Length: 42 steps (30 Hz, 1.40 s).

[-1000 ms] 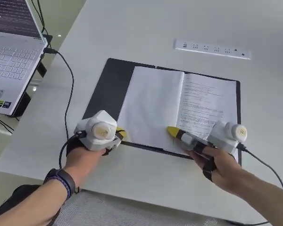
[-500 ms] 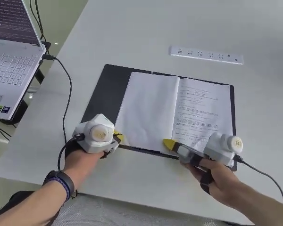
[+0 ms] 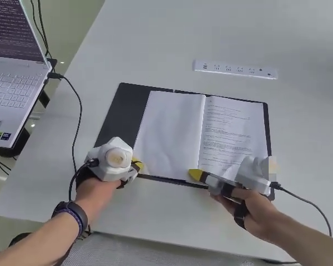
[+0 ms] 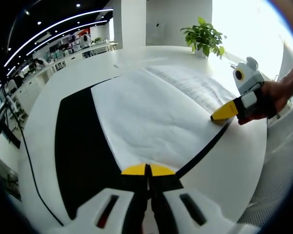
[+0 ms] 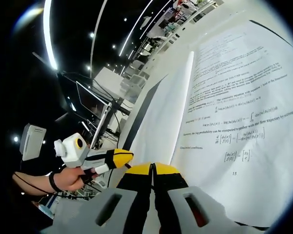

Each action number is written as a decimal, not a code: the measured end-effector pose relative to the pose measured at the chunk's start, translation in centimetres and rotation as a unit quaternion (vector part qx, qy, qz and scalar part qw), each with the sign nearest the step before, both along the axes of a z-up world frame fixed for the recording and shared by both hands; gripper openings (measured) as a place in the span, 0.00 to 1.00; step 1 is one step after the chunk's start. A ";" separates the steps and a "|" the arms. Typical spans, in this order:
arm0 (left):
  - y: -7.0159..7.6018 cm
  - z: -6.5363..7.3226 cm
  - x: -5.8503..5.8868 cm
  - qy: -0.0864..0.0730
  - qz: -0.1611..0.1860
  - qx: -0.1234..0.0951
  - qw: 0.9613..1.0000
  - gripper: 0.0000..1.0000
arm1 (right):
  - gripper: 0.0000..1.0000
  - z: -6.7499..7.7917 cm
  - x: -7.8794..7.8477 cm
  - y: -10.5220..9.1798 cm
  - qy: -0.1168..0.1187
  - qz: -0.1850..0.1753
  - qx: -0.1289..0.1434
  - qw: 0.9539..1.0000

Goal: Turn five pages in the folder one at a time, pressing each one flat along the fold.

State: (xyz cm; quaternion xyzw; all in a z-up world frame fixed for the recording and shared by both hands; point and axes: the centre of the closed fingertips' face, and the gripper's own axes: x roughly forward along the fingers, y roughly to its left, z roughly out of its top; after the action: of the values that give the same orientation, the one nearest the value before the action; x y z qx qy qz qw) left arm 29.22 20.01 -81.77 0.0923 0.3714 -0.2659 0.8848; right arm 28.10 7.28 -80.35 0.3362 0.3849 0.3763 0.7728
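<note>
At the head view's left edge we find the laptop [image 3: 11, 83] cut off. The near right corner of the folder [image 3: 119, 113] is hidden behind the right gripper [image 3: 195, 175], whose white body is blurred. We see the folder lying open on the smooth white table [image 3: 155, 39]. It has a matte black cover, a blank, faintly rippled sheet [image 3: 169, 130] left of the fold and a printed page [image 3: 233, 133] of text and formulas right of it. Both grippers have yellow-tipped jaws pressed together, nothing between them. The right gripper's tips lie at the fold's near end. The left gripper [image 3: 137, 164] sits at the blank sheet's near left corner; whether it touches, we cannot tell.
</note>
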 end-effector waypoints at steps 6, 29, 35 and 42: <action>-0.1 0.0 -0.1 0.009 0.005 -0.004 1.000 0.00 | 0.00 0.2 0.1 0.0 0.003 -0.006 -0.004 1.000; -0.2 4.1 -1.2 -0.009 0.024 -0.039 0.999 0.21 | 0.21 3.4 0.4 -5.8 -0.083 -0.004 -0.085 0.993; 0.0 5.8 -1.2 -0.027 0.027 -0.043 0.998 0.25 | 0.29 4.2 0.3 -7.9 -0.120 0.016 -0.128 0.984; 0.5 8.0 -0.9 -0.050 0.032 -0.047 0.997 0.30 | 0.35 5.7 0.8 -10.6 -0.150 0.006 -0.161 0.976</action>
State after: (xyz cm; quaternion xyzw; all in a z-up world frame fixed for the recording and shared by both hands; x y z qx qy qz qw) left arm 28.31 20.50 -73.77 0.0521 0.3171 -0.2496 0.9135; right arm 28.89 -3.33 -74.65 0.1455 0.3223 0.3599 0.8634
